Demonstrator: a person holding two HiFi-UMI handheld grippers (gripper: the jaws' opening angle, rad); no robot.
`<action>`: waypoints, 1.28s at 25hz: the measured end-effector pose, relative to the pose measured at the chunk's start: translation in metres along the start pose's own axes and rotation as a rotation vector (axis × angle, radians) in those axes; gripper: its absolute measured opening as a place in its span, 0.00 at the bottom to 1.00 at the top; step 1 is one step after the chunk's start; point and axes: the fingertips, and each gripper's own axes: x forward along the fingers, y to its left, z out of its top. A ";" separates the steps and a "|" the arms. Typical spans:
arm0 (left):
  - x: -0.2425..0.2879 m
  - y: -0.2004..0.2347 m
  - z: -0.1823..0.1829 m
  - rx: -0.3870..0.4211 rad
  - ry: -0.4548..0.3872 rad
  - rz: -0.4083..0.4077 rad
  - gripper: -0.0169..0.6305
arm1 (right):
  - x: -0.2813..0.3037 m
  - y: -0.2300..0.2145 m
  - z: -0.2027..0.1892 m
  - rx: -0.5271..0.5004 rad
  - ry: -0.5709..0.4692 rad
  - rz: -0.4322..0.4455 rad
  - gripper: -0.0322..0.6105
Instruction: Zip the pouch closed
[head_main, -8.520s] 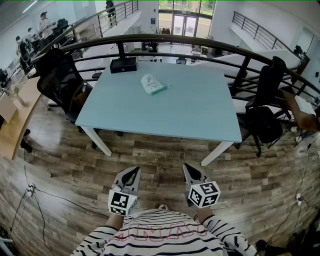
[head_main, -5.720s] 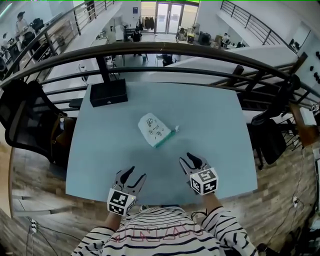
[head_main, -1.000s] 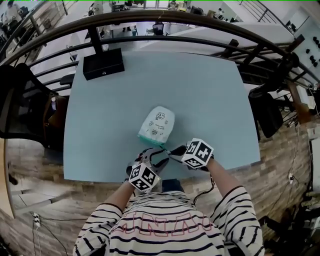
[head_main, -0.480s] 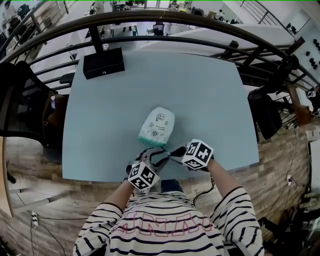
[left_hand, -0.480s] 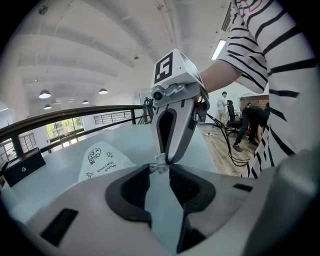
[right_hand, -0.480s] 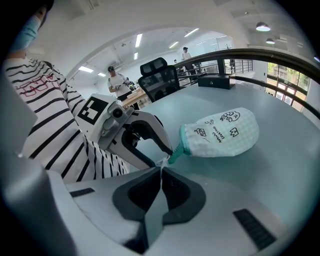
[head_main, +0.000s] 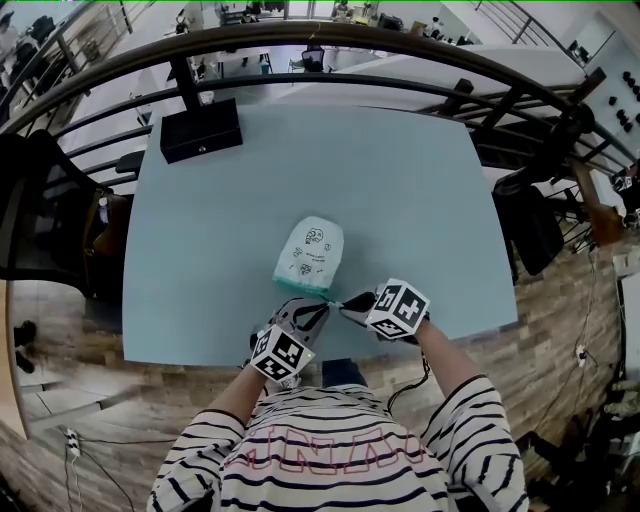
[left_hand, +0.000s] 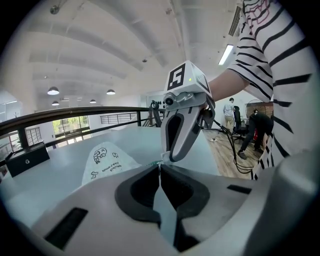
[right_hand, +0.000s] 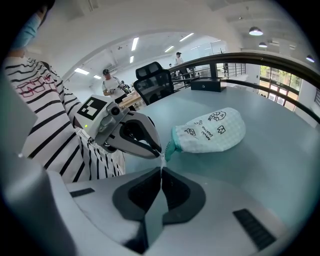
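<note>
A white-and-mint checked pouch (head_main: 312, 252) with doodle prints lies on the pale blue table (head_main: 420, 200), its teal zip end (right_hand: 170, 146) towards me. Both grippers meet at that end's right corner. My right gripper (head_main: 345, 303) is shut on the small pale pull tab sticking out there, its jaws (right_hand: 161, 169) pressed together. My left gripper (head_main: 322, 306) has just been closing and is now shut on the pouch's corner right beside the tab. In the left gripper view its tips (left_hand: 160, 165) touch the right gripper's tips (left_hand: 165, 159), with the pouch (left_hand: 105, 160) lying behind.
A black box (head_main: 200, 130) stands at the table's far left corner. The near table edge (head_main: 200, 352) runs just under the grippers. A dark curved railing (head_main: 330, 40) passes behind the table, black office chairs (head_main: 50, 220) stand at both sides, and people are in the background.
The left gripper's jaws, open a second ago, have shut at the pouch's near corner. The right gripper and the pouch have stayed in place.
</note>
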 end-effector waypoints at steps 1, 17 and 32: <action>0.000 0.000 0.000 0.000 0.001 0.000 0.08 | 0.000 0.000 -0.001 0.001 -0.003 -0.004 0.10; -0.002 0.014 -0.009 -0.253 0.020 0.086 0.07 | -0.008 -0.015 -0.002 -0.044 0.010 -0.143 0.10; -0.012 0.036 -0.031 -0.341 0.076 0.206 0.07 | -0.008 -0.030 -0.001 -0.064 0.038 -0.243 0.09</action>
